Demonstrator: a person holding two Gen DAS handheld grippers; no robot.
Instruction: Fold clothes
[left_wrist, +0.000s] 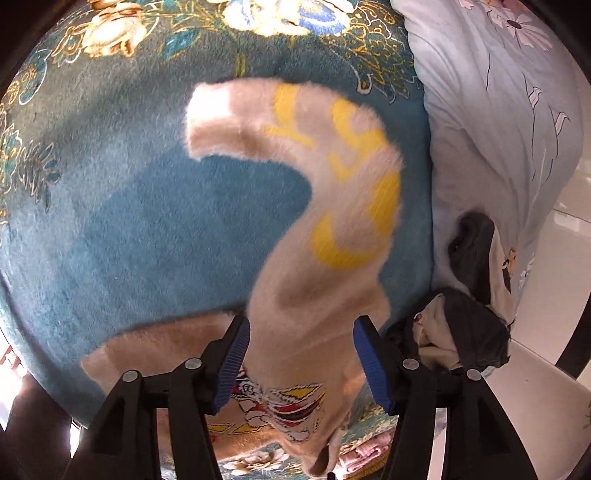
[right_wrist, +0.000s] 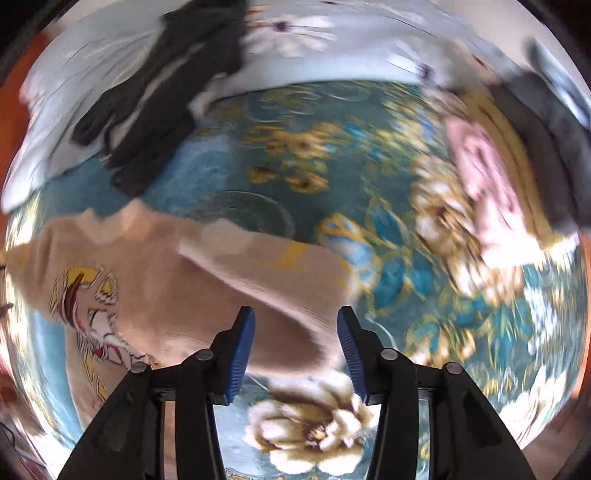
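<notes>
Left wrist view is showing a fuzzy beige sweater (left_wrist: 325, 206) lying on a teal floral blanket (left_wrist: 129, 221), one sleeve with yellow lettering curving up and away across the blanket. The left gripper (left_wrist: 301, 363) is hanging over the sweater's body with its blue pads standing wide apart; fabric is showing between them, but they are not pinching it. From the right wrist, badly smeared by motion, the right gripper (right_wrist: 295, 354) is likewise gaping wide, poised at the sweater's edge, holding nothing that I can make out. A dark garment (right_wrist: 159, 92) is lying against the pale flowered quilt (right_wrist: 295, 48), and something pink (right_wrist: 487, 184), seemingly folded, is sitting near the blanket's far side.

The sweater is lying partly spread, so whether a fold is being set up or has just been let go, I cannot say. Any fold here would, I think, go better with a grip on a single layer near a seam, the loose sleeve brought flat across the body, and the fluffy knit smoothed so it isn't bunching.
</notes>
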